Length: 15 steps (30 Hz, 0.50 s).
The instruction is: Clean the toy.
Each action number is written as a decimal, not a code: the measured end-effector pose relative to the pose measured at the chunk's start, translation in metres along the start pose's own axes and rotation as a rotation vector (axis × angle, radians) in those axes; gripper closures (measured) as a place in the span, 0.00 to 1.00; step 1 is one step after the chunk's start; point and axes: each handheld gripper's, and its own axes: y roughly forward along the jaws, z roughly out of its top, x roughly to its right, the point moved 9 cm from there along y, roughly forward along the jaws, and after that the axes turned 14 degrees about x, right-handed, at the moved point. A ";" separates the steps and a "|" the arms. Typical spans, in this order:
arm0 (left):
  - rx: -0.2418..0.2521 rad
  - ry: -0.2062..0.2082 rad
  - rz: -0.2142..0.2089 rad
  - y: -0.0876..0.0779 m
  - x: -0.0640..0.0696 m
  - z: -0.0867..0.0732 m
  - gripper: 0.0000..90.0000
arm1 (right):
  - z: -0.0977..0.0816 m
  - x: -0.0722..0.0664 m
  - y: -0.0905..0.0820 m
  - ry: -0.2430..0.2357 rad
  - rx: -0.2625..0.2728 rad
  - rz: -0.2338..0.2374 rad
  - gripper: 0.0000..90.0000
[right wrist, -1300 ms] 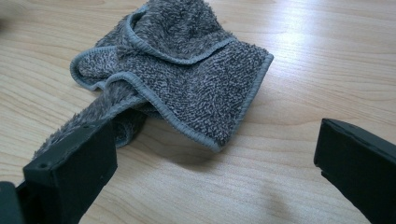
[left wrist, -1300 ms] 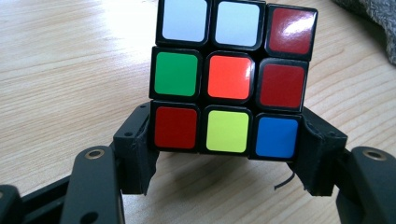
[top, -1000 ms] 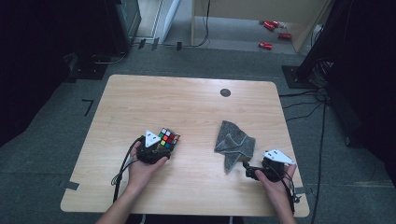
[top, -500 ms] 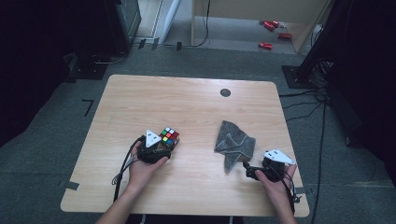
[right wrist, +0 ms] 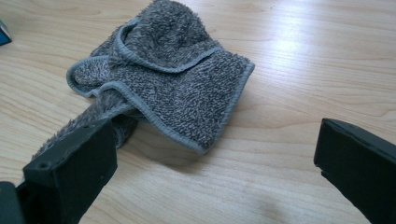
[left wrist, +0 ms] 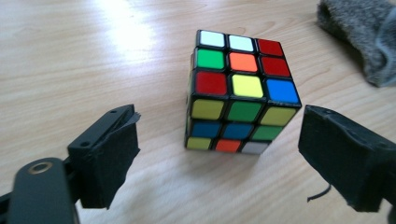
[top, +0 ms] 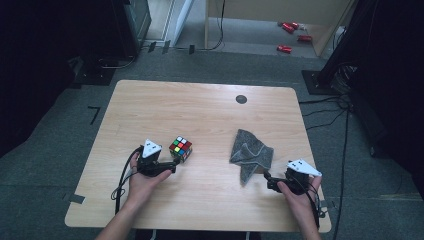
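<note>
On the wooden surface (top: 200, 115), a crumpled grey towel (top: 251, 152) lies before the right gripper (right wrist: 219, 177), fingers spread and empty; the puzzle cube (left wrist: 238, 93) (scrambled) stands free before the left gripper (left wrist: 219, 161), whose fingers have just been opening.

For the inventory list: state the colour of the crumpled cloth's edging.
Light grey-blue edging on the grey cloth, clearest in the right gripper view.

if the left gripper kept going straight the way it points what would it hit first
Most likely the puzzle cube. It stands on the table just ahead of the left gripper, centred between the open fingers and touching neither. The grey cloth lies farther off to one side, probably out of that line.
</note>
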 end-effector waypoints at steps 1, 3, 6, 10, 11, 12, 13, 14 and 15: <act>0.006 -0.015 0.000 -0.004 -0.004 0.000 0.13 | 0.000 0.001 -0.001 0.002 -0.001 -0.001 0.00; 0.016 -0.016 0.014 -0.015 -0.014 -0.001 0.12 | 0.001 0.002 -0.002 0.005 0.001 -0.002 0.00; 0.019 0.002 0.037 -0.029 -0.025 -0.004 0.11 | 0.002 0.002 -0.002 0.002 0.003 -0.004 0.00; 0.031 0.017 0.063 -0.048 -0.036 -0.004 0.09 | 0.001 0.002 -0.001 0.003 -0.003 -0.004 0.00; 0.032 0.021 0.063 -0.053 -0.038 -0.004 0.09 | 0.000 0.002 -0.001 0.001 -0.004 -0.003 0.00; 0.030 0.025 0.064 -0.057 -0.041 -0.004 0.09 | 0.000 0.002 -0.001 -0.003 -0.005 -0.002 0.00; 0.030 0.029 0.069 -0.061 -0.043 -0.004 0.09 | 0.000 0.002 -0.001 -0.006 -0.006 -0.002 0.00; 0.031 0.029 0.072 -0.065 -0.045 -0.005 0.09 | 0.000 0.002 -0.001 -0.005 -0.007 -0.003 0.00; 0.032 0.028 0.076 -0.068 -0.047 -0.005 0.09 | -0.001 0.002 -0.001 -0.004 -0.008 -0.003 0.00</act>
